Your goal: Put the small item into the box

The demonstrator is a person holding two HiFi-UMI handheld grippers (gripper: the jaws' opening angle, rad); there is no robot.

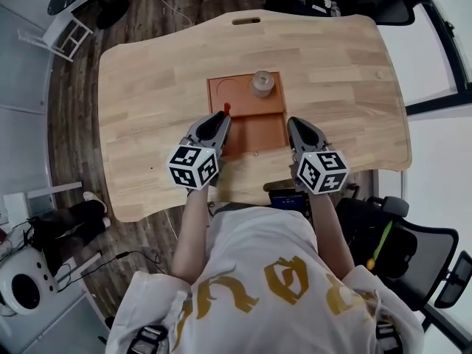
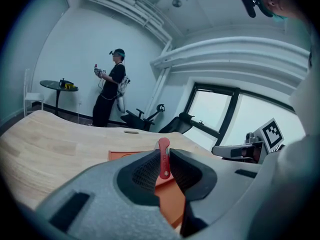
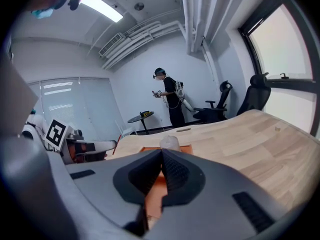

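Observation:
An open orange box lies in the middle of the wooden table, with its lid folded toward me. A small pale round jar stands in the box's far right corner. My left gripper is shut on a small red flat item that sticks up between its jaws, held over the left edge of the box lid. My right gripper hovers at the lid's right edge, shut with nothing in it. The right gripper view shows the jar and the box beyond the closed jaws.
The wooden table has a slot handle at its far edge. Office chairs stand at my right. A second person stands far off beside a small round table.

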